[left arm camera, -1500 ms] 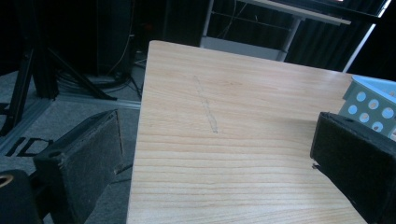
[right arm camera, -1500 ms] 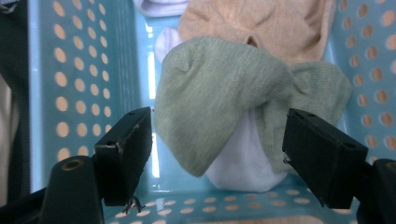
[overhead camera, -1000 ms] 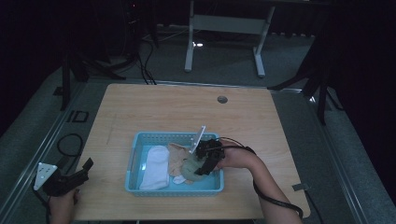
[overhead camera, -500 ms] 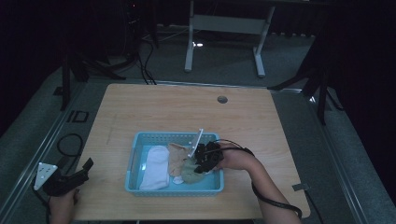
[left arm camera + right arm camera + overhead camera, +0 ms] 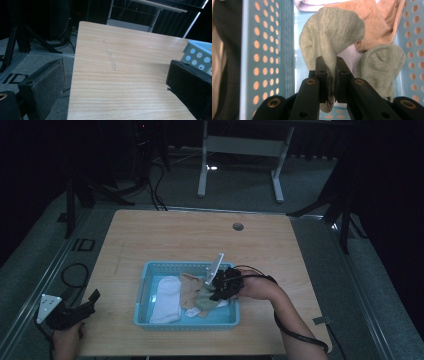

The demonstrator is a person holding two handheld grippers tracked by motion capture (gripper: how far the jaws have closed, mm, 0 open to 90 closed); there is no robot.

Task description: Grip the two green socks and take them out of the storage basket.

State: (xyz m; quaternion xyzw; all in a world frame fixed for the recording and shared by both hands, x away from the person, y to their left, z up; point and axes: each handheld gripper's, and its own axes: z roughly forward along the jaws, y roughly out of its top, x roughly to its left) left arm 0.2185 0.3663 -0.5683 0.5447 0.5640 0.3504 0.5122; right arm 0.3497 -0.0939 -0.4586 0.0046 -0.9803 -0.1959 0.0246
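Observation:
A light-blue perforated basket (image 5: pixel 145 287) sits on the wooden table (image 5: pixel 190 240), holding a white sock (image 5: pixel 167 297), a tan sock (image 5: pixel 189 287) and a green sock (image 5: pixel 204 301). Inside the basket, my right gripper (image 5: pixel 214 292) is shut on the green sock (image 5: pixel 329 40); its jaws pinch a fold of the knit. My right gripper (image 5: pixel 329 72) holds that fold slightly raised, with the tan sock (image 5: pixel 374 27) behind it and the basket wall (image 5: pixel 265 57) beside it. My left gripper (image 5: pixel 90 301) hovers open off the table's near-left corner. Between its pads (image 5: pixel 47 87) lies bare wood.
A round cable hole (image 5: pixel 238 226) lies near the table's far edge. A grey desk frame (image 5: pixel 240 150) stands on the floor beyond. A black cable (image 5: pixel 70 275) loops left of the table. The basket's corner (image 5: pixel 197 53) shows at the right of the left gripper view.
My right gripper has shifted slightly within the basket, still pinching the green sock. The left gripper has stayed where it was.

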